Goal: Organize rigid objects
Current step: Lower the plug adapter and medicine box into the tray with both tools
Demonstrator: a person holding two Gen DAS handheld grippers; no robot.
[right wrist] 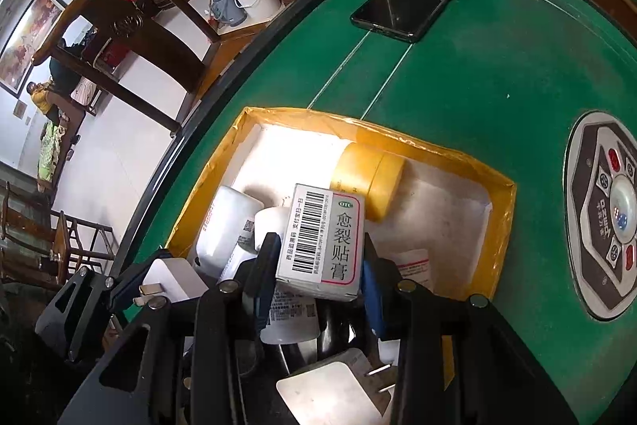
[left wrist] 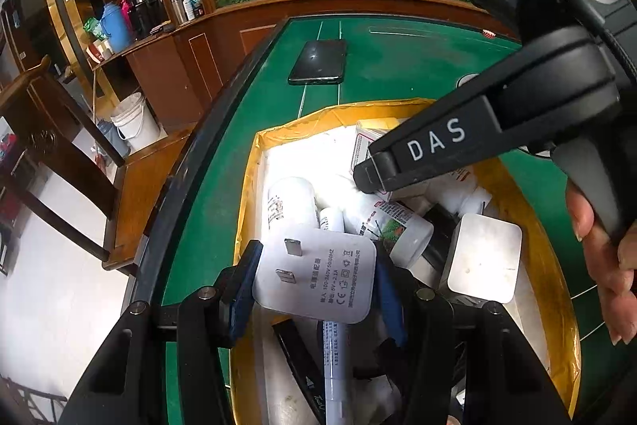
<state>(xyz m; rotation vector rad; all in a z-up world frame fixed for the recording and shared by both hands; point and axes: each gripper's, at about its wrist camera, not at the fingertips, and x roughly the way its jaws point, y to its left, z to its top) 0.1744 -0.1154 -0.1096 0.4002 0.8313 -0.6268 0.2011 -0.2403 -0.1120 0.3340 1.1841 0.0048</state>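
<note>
A green felt table [right wrist: 497, 86] is carrying a yellow-taped white foam box [right wrist: 502, 212] crowded with white plastic bottles [left wrist: 292, 200]. Above it, the left gripper [left wrist: 314, 279] is clenching a white square plug charger [left wrist: 318, 277], and the right gripper [right wrist: 318, 265] is clenching a small white barcoded medicine carton [right wrist: 322, 245]. A black phone [right wrist: 408, 2] is lying beyond the box.

Both wrists — close above box [left wrist: 557, 297]

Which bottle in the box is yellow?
The yellow bottle, lying on its side at the box's far end; the other bottles are white.
</note>
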